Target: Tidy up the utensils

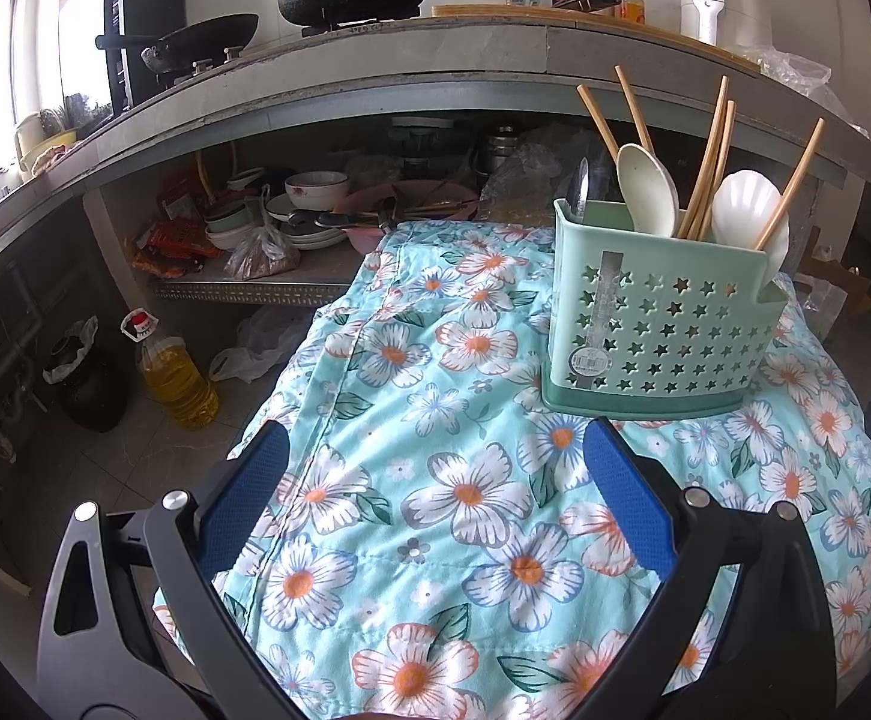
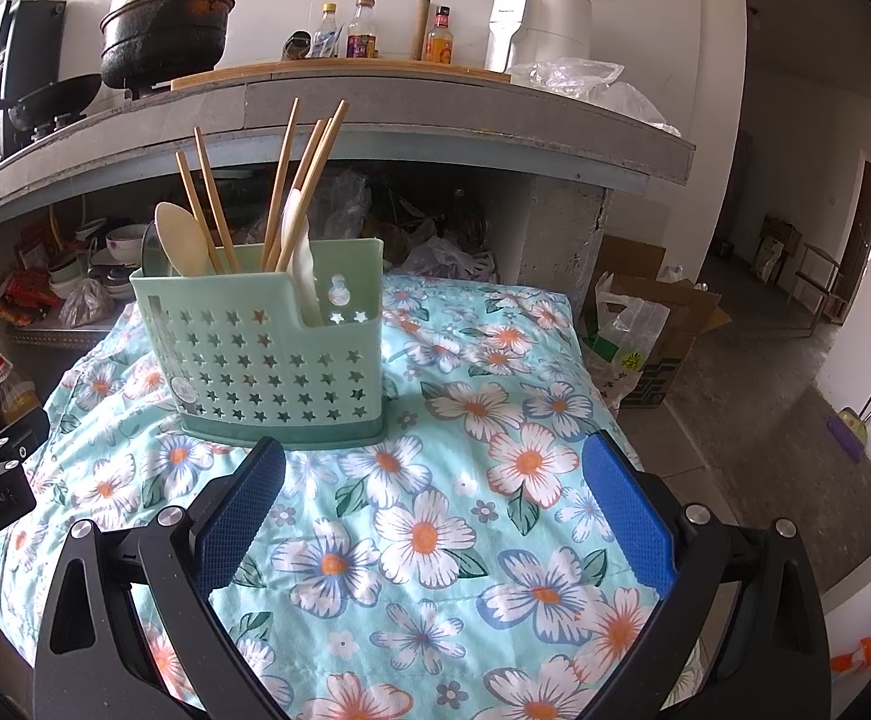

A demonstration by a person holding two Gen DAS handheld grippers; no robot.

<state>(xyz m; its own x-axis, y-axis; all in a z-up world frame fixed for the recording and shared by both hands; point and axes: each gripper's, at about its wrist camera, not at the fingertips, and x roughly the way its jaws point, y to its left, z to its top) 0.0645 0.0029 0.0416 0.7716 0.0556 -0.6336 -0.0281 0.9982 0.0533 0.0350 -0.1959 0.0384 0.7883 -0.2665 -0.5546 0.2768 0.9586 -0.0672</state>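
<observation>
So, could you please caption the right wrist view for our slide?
Open right gripper facing a green utensil caddy holding chopsticks and spoons on a floral cloth.

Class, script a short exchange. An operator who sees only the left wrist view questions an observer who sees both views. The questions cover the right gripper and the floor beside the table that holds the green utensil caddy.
Operator: Is the right gripper holding a utensil?
Observer: No. The right gripper is open, with only the floral cloth between its pads.
Operator: What is on the floor past the table's right side?
Observer: An open cardboard box, with a plastic bag standing in front of it.
</observation>
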